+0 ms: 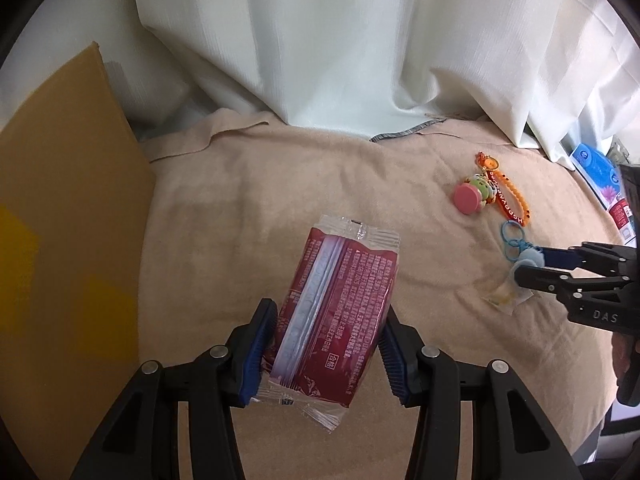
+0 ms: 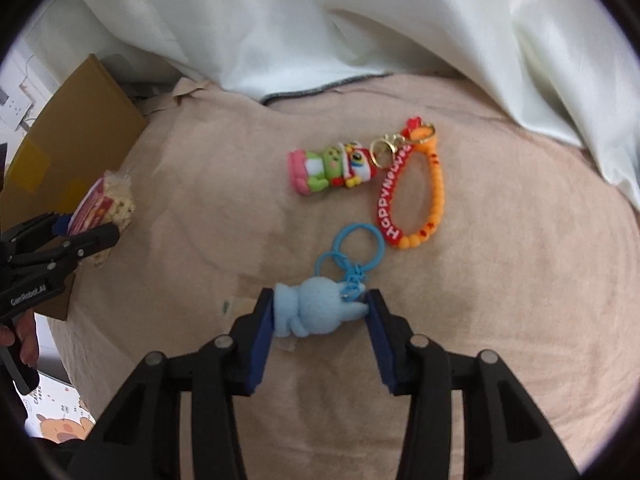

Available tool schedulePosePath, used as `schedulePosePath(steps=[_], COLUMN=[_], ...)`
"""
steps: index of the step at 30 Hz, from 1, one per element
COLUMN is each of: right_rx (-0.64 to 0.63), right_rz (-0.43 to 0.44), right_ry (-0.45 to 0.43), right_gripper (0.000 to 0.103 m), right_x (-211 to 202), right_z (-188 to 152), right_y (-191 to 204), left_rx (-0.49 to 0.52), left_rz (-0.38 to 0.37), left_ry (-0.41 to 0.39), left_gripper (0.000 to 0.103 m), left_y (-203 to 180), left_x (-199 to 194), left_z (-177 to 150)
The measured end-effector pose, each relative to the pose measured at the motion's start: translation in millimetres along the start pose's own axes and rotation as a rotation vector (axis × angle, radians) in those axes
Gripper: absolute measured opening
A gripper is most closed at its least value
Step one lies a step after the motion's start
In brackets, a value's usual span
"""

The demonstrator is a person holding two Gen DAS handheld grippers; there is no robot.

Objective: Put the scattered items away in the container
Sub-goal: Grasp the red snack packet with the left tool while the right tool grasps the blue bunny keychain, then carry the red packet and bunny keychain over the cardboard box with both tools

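Beige towel (image 1: 280,184), soft nap, covers the surface. Flat cardboard box (image 1: 60,216) at left. Left gripper (image 1: 326,354) pinches glossy crimped red snack packet (image 1: 340,312). Right gripper (image 2: 320,320) clamps fuzzy blue keychain toy (image 2: 320,312); beaded orange keychain (image 2: 408,196) lies just beyond.

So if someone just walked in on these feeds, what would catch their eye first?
Probably the red snack packet, gripped in the left gripper above the beige towel. Next, the blue plush charm between the right gripper's fingers. Beyond it, the bright orange keychain with its green figure lies loose on the towel.
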State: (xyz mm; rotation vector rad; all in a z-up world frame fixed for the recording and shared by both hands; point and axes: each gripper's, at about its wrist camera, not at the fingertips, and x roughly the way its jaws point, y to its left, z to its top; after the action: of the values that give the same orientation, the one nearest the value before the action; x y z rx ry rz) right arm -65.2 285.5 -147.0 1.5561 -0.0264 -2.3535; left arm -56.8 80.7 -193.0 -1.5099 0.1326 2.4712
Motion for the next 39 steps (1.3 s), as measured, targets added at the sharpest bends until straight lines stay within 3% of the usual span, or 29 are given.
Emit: schedulePosePath(steps=[5,12,14,20,23,26,30,36,39], right_rx=[-0.02,-0.029,-0.029,-0.057,-0.084,-0.129,-0.189,-0.34,-0.402], right_rz=[0.015,-0.009,-0.001,0.031,0.039,0.02,0.075,0.164,0.212], right_ry=[-0.089,-0.218,-0.254,-0.301,-0.308,-0.332,-0.342,-0.404,-0.415], right_gripper=[0.049,0.049,0.049,0.049,0.049,0.049,0.049,0.049,0.049], right_x=[-46,-117,-132,-150,-152,-152,-152,-159,-153], right_z=[3,19,22,32,41,51,73,123,141], right_y=[13,44,51,71,84,99,132,220,268], left_rx=[-0.029,0.007,-0.024,-0.137,-0.119,-0.176,-0.254,-0.307,-0.323], left_rz=[-0.009,0.037,0.015,-0.004,0.067,0.054,0.087,0.153,0.235], left_ry=[-0.02,-0.109,-0.111,-0.136,-0.165,-0.181,-0.213,-0.289,-0.305], left_gripper=[0.05,0.05,0.05,0.05,0.05,0.05,0.05,0.05,0.05], left_y=[-1,-11,-9,11,16,36,74,135,166], left_x=[-20,-83,-97,-129,-144,-160,-185,-227,-243], left_z=[5,15,16,18,19,22,23,20,17])
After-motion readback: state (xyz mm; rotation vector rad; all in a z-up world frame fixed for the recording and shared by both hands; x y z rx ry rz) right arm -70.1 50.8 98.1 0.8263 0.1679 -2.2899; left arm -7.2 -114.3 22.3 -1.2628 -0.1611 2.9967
